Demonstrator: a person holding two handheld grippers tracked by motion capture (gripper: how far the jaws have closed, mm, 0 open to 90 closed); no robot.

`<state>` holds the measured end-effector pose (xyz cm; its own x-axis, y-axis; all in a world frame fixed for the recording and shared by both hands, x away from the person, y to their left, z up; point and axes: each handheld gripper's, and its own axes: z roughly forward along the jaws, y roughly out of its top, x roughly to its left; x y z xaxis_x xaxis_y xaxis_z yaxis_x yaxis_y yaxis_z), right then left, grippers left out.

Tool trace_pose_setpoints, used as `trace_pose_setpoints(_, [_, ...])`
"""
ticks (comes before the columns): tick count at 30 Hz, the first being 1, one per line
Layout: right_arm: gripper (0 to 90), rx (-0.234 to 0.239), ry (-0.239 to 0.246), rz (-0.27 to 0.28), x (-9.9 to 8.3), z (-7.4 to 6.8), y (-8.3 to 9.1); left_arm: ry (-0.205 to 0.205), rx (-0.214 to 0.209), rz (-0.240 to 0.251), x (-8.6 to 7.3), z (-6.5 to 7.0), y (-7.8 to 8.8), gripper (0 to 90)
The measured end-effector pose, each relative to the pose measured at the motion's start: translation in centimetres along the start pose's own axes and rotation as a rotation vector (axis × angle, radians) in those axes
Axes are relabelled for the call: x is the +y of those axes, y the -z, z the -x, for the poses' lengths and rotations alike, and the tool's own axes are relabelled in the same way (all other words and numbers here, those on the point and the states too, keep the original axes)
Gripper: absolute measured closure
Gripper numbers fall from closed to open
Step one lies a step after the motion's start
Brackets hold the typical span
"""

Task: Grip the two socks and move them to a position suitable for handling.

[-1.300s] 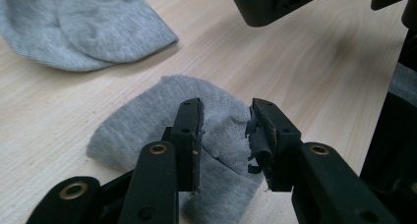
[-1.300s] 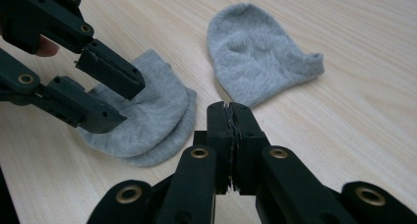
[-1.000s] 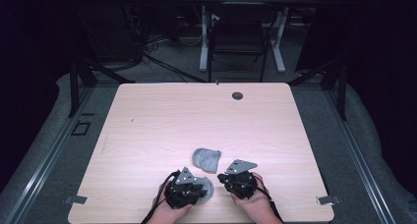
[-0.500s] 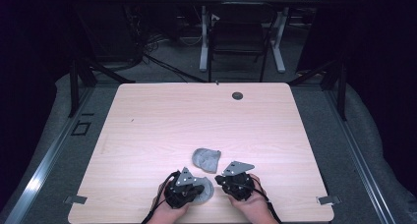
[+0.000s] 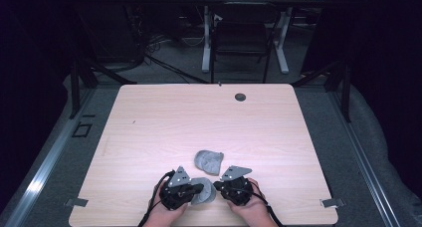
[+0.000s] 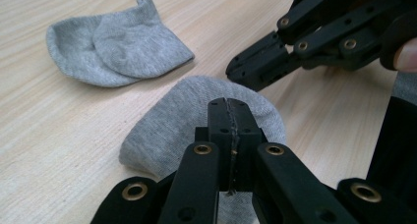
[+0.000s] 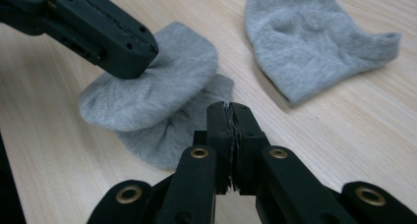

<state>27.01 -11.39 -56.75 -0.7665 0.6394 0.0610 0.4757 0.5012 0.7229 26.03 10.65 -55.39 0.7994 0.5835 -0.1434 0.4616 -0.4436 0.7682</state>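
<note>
your left hand-held black gripper (image 5: pixel 198 189) sits near the front edge of the pale wooden table (image 5: pixel 149 122), and its jaws have just closed. in the left gripper view they meet flush, with a small grey knitted sock (image 6: pixel 206 121) lying under and around them; a bit of grey fabric shows below the jaw line, and in the right gripper view the tip of that gripper presses into the top of the sock's bunched upper fold (image 7: pixel 162 81), so you are pinching the sock's cloth there.

your right hand-held black gripper (image 5: pixel 219 186) sits just beside it, and its jaws are pressed together too. in its own view the pads meet with no cloth visible between them, and the tips rest at the near edge of the same sock (touching it or just short of it, i cannot tell which). in the left gripper view that gripper's tip (image 6: pixel 255 67) comes in from the upper right, close over the sock's far edge.

this sock lies between your two grippers (image 5: pixel 204 194), folded over on itself. a second grey knitted sock (image 5: pixel 209 161), also folded and with one curled cuff, lies flat on the table just beyond, apart from the first. a small dark round grommet (image 5: pixel 240 96) sits near the table's far edge.
</note>
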Motion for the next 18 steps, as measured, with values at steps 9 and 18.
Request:
trace_pose_setpoints(9, [87.2, 0.032, 0.026, -0.014, 0.0, -0.8, -1.4, -0.005, -0.004, -0.007, -0.1, 0.0, 0.1, 90.0])
trace_pose_setpoints(18, [88.9, -0.009, 0.025, -0.051, -0.2, -0.4, -1.0, 0.008, 0.017, -0.005, -0.2, -0.6, 1.1, 90.0])
